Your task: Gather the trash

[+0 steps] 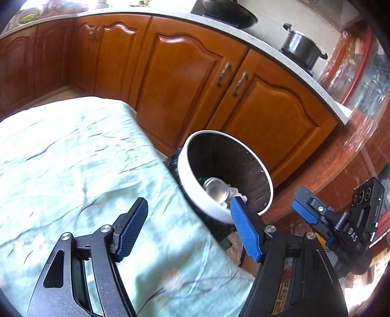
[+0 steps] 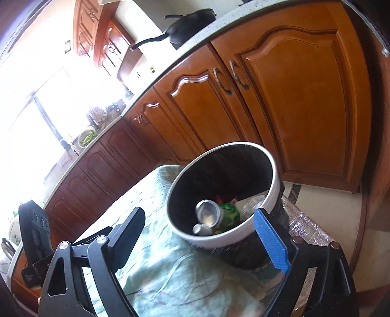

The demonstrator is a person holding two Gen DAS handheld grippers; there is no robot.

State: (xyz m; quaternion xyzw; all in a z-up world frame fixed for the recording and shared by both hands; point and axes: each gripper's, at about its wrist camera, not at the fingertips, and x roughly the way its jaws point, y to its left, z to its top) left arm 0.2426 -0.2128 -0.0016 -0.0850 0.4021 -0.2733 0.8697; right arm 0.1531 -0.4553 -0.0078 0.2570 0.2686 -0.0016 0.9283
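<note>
A round bin with a white rim [image 1: 192,192] and a black liner stands beside the cloth-covered table; it also shows in the right wrist view [image 2: 274,187]. Inside lie a silver can [image 1: 215,190] [image 2: 208,213], a green wrapper [image 2: 228,215] and crumpled clear plastic [image 2: 252,203]. My left gripper [image 1: 190,224] is open and empty, over the table's edge just short of the bin. My right gripper [image 2: 202,234] is open and empty, with its fingers on either side of the bin's near rim. The right gripper also appears in the left wrist view [image 1: 314,214], to the right of the bin.
A pale green patterned cloth [image 1: 73,158] [image 2: 156,268] covers the table. Brown wooden cabinets [image 1: 185,80] [image 2: 292,92] stand close behind the bin, under a speckled counter with a pot [image 1: 301,47] and a black pan [image 2: 187,23]. A reddish wrapped surface [image 1: 341,156] lies to the right.
</note>
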